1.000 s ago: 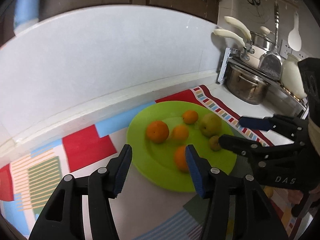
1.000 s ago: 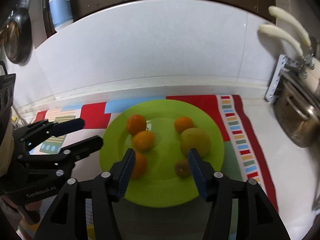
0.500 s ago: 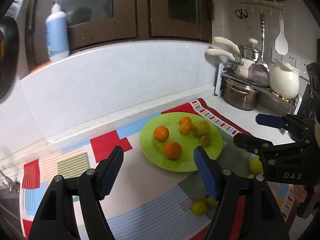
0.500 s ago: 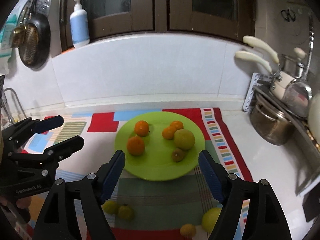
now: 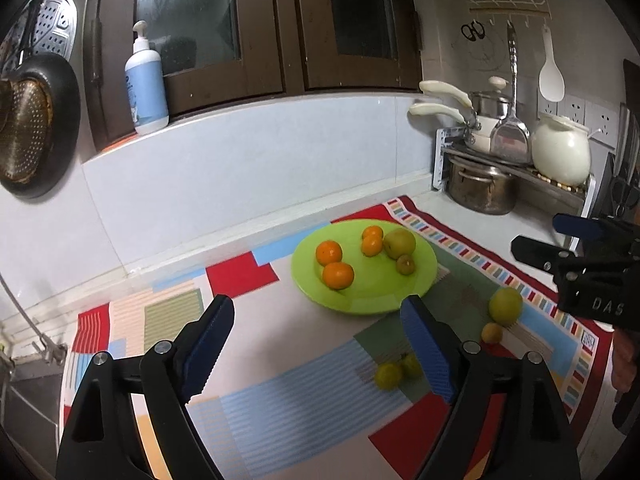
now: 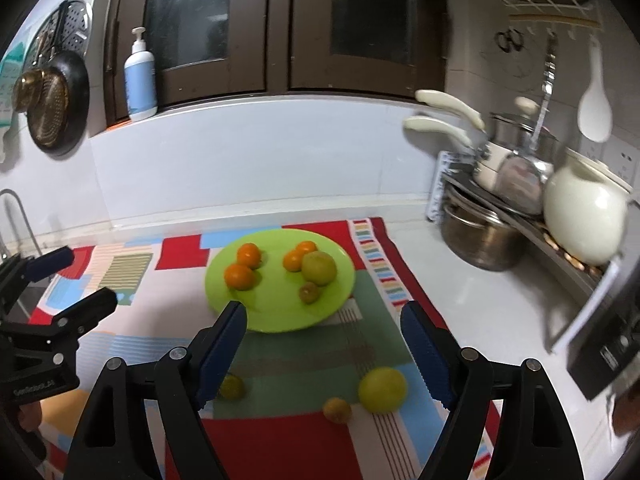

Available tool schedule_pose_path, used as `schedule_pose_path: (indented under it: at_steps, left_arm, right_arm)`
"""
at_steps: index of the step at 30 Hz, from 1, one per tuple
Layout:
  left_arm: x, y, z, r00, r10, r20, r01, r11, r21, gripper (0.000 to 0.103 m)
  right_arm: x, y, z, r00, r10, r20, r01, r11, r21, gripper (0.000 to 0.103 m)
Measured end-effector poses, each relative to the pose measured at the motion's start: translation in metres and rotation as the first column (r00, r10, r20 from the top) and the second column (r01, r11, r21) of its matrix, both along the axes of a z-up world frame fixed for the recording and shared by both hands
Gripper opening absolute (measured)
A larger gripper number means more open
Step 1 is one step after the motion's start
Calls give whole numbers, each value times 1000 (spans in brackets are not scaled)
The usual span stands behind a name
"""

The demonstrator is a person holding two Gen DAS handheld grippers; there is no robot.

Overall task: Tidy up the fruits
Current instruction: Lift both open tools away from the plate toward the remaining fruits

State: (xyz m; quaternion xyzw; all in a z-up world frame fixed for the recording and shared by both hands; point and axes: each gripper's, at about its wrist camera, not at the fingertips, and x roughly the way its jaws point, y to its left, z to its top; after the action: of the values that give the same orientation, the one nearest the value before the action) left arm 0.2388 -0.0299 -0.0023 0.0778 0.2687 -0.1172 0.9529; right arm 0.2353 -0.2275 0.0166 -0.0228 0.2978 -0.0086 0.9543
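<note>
Fruits sit in two groups on the patterned mat. Six are on the green plate: four oranges, one of them nearest the front rim, plus a large green fruit and a small brownish one beside it. Four more lie loose on the mat in front of the plate: a big green fruit with a small orange-yellow one just beside it, and two small yellow-green fruits touching each other closer to the middle.

Both tools hang above the mat, angled down toward it, well clear of any fruit. The left gripper has nothing between its blue pads, and its jaws are opening. The right gripper is likewise empty with its jaws opening; through its gap the mat and the loose fruits show, the large green one lying toward its right finger. Each gripper also appears at the edge of the other's view, so they hang side by side, one to a side of the loose fruits.

Judging by the layout, the plate serves as the collecting spot, and the wide jaws suit a reach for the loose fruits, which look like the remaining work. The round fruits could roll off on the flat mat if nudged.
</note>
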Motion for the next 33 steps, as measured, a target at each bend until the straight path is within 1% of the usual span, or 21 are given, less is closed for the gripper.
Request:
schedule_pose_path:
  at_steps: [4,7,10,15,21,25,26,29,33]
  left_arm:
    - [-9,-4,-14,1000,1,-26,-1,1000,20,86]
    - [-13,-6,-26,998,-2,-62,4,1000,30,86]
    - [-16,-8,-36,997,-1,-78,5,999,43,86]
    - [-18,-9,-52,994,-18,-105,22,999,39,85]
    - [-12,-16,-69,988,-79,-136,81,997,11,85]
    - [-2,-22,-80,979,-111,-169,113,994,1,75]
    - [1,-24,-82,977,-123,-176,124,992,-3,70]
    - [9,-27,-88,968,-152,-197,149,988,-30,63]
    - [21,-32,-98,956,-162,-243,154,987,-53,54]
  right_arm:
    - [-13,-9,-9,999,-35,-16,35,999,18,80]
    - [-20,-13,-21,998,-49,-49,50,999,18,80]
    - [-25,-15,-36,994,-45,-96,47,999,20,80]
    - [-28,-15,-55,989,-31,-144,36,999,33,80]
    - [-26,-17,-72,985,-23,-172,30,999,34,80]
    - [-19,-21,-84,981,-17,-194,27,998,52,78]
    - [-18,-21,-86,980,-18,-198,28,998,52,75]
    - [-13,-22,-93,977,-6,-215,20,998,63,71]
    - [-6,-23,-99,975,5,-224,14,997,80,66]
